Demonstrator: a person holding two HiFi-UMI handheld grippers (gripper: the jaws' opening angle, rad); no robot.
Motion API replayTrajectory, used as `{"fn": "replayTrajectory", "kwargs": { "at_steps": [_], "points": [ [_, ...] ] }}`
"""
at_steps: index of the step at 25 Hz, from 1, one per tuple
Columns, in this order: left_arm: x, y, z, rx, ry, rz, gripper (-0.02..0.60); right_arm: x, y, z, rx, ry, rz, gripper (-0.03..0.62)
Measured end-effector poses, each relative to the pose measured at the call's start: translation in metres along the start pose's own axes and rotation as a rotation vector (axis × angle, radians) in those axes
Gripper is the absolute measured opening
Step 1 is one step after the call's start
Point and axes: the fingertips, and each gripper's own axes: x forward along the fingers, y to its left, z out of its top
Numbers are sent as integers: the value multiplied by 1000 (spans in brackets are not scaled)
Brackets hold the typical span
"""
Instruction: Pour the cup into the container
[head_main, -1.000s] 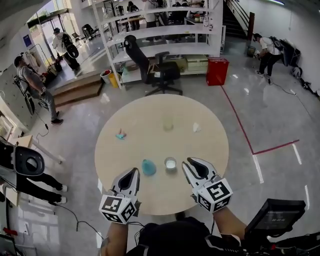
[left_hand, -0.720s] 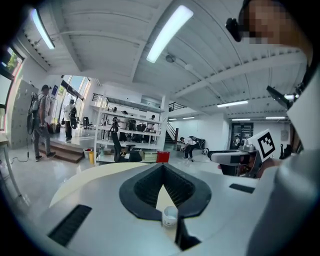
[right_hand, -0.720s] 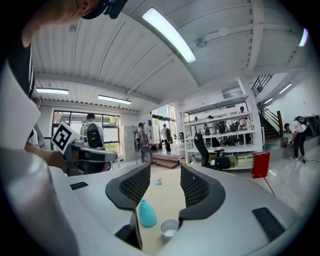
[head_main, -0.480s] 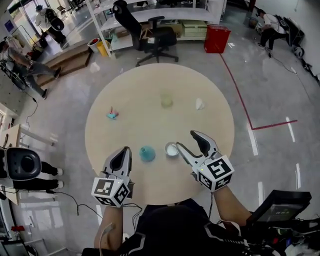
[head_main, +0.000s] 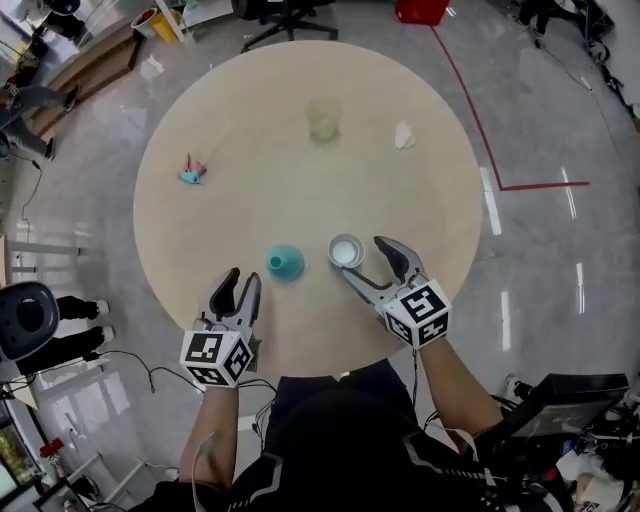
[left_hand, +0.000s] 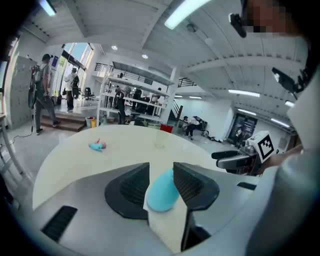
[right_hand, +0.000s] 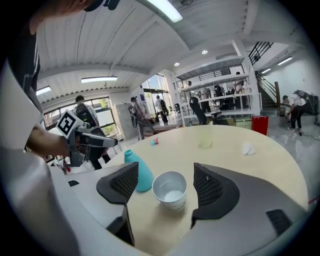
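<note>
Ideally, the right hand-held gripper (head_main: 363, 258), jaws opening around the ungripped white cup (head_main: 346, 250), closes squarely mid-wall, while the left hand-held gripper (head_main: 243, 282), opening empty, faces the teal bottle (head_main: 285, 262).

white cup (head_main: 346, 250) upright, teal container (head_main: 285, 262) beside

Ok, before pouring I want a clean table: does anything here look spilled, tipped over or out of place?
No spill shows. The white cup and the teal bottle stand upright on the table. The only strays are a crumpled white scrap at the far right and a small teal-and-pink thing lying at the far left.
</note>
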Motion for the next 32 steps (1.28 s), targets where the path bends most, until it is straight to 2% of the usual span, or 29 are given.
{"fn": "replayTrajectory", "kwargs": {
  "at_steps": [4, 8, 15, 20, 24, 26, 32],
  "points": [
    [16, -4, -29, 19, 52, -31, 138, 11, -6, -34, -6, 48, 6, 337],
    [28, 4, -57, 21, 94, -14, 137, 21, -12, -67, -20, 105, 18, 347],
    [36, 12, -88, 5, 153, -10, 137, 46, -10, -84, -34, 94, 12, 345],
    [40, 7, -91, -13, 154, -25, 137, 56, -16, -82, -38, 98, -18, 345],
    [40, 7, -91, -2, 163, -16, 137, 62, -13, -81, -114, 103, -17, 339],
    [36, 9, -88, 5, 162, 5, 137, 61, -12, -79, -130, 96, -19, 310],
    [27, 16, -76, 9, 112, 6, 136, 60, -10, -80, -140, 89, -17, 298]
  ]
}}
